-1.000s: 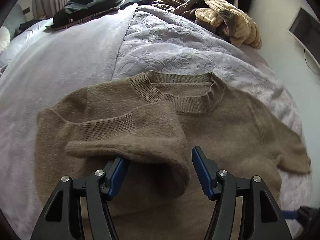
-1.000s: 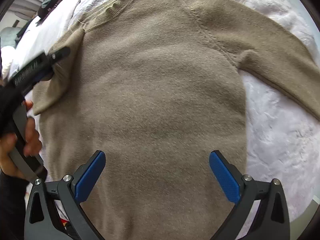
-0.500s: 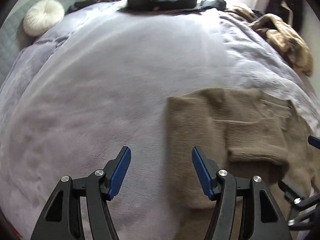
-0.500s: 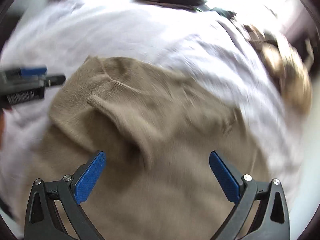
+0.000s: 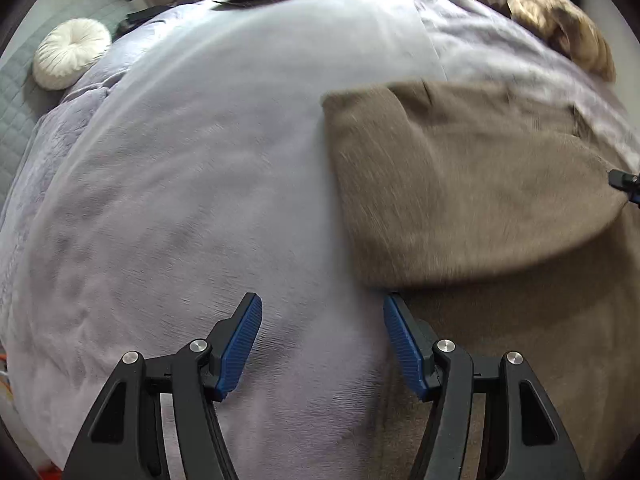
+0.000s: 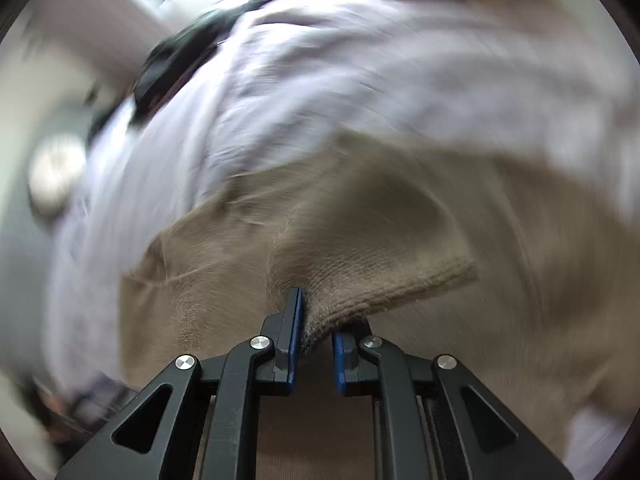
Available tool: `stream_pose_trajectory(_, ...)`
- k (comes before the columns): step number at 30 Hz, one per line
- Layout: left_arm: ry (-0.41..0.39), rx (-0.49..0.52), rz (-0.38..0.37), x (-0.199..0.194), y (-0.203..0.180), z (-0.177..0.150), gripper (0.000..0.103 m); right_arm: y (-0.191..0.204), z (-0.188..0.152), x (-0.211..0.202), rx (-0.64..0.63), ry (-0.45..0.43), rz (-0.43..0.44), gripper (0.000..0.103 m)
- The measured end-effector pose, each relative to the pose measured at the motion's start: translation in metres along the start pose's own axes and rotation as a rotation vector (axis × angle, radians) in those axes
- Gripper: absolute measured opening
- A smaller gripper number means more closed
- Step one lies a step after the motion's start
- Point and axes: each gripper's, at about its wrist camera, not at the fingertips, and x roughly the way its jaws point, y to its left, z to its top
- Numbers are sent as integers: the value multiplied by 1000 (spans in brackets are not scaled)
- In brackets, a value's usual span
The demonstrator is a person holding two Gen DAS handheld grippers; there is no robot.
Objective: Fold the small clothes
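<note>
Lavender bedding (image 5: pixel 224 184) covered a wide bed and filled most of both views, with a round white cushion (image 5: pixel 70 53) at its far left edge and heaps of dark and tan clothing (image 5: pixel 560 24) along the far side. On the right part of the bed lay the brown sweater (image 5: pixel 472 184), partly folded, one flap doubled over the body. It looked soft, thick and limp, likely to sag and drag instead of holding a crease, so a hold on a ribbed edge or a corner seemed the surest. The left gripper (image 5: pixel 322 340) hovered over bare bedding just beside the sweater's left edge, jaws parted about halfway with nothing between them. The right gripper (image 6: pixel 316 344) had just been closing, and its blue pads (image 6: pixel 295 336) pinched a ribbed hem or cuff of the sweater, bunched knit between them.
</note>
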Motion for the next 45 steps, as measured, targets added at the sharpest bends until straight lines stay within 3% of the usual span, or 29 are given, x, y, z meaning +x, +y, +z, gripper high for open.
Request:
stream_pose_trajectory(1,1,4,11,3,-4,1,65,-23,-5,3,99,28,44,20)
stream_pose_trajectory(3,-4,-5,44,10,-10,6,65,-47,-15,6,216,62,85,45)
stream_pose_trajectory(4,-3,-22,49,12,-10,10,65,-58,-24,5,286,60,125,67)
stream_pose_trajectory(6,-5,-71,42,13,-5,16,65,-71,-34,-2,367,20,205,70)
stream_pose_trajectory(8,-11,-87,39,12,-1,21,65,-78,-31,-1,427,6,223,70)
stream_pose_trajectory(9,-15,-80,47,11,-1,22,65,-80,-28,3,451,9,225,69)
stream_pose_trajectory(10,-17,-73,54,11,0,23,65,-80,-24,5,462,14,229,54)
stream_pose_trajectory(11,-17,-63,64,10,1,24,65,-78,-20,6,458,20,222,8)
stream_pose_trajectory(15,-14,-61,50,11,9,21,65,-47,-7,-16,276,-36,171,8)
stream_pose_trajectory(16,-15,-59,48,12,10,20,68,-46,-10,-21,245,-44,144,8)
stream_pose_trajectory(17,-14,-53,58,12,12,19,78,-47,-13,-24,216,-44,97,8)
stream_pose_trajectory(20,-8,-28,56,9,17,16,81,-62,-23,-12,230,-1,1,8)
stream_pose_trajectory(24,9,-22,80,-5,31,10,81,-75,-31,-7,267,1,3,8)
stream_pose_trajectory(28,6,-142,-30,-12,49,27,81,-73,-26,2,249,9,-9,8)
stream_pose_trajectory(32,80,-183,-173,25,36,68,81,-81,-29,0,250,12,0,8)
stream_pose_trajectory(36,117,-188,-176,57,16,96,81,-80,-28,-3,257,21,6,9)
stream_pose_trajectory(37,114,-193,-170,57,14,98,71,-80,-27,-2,266,25,10,9)
stream_pose_trajectory(38,106,-198,-171,58,14,102,34,-81,-26,-1,273,28,11,9)
stream_pose_trajectory(39,107,-200,-184,57,12,105,21,-81,-25,-2,277,30,10,9)
stream_pose_trajectory(45,67,-109,-83,57,-1,100,19,-62,-24,-31,157,-66,-15,8)
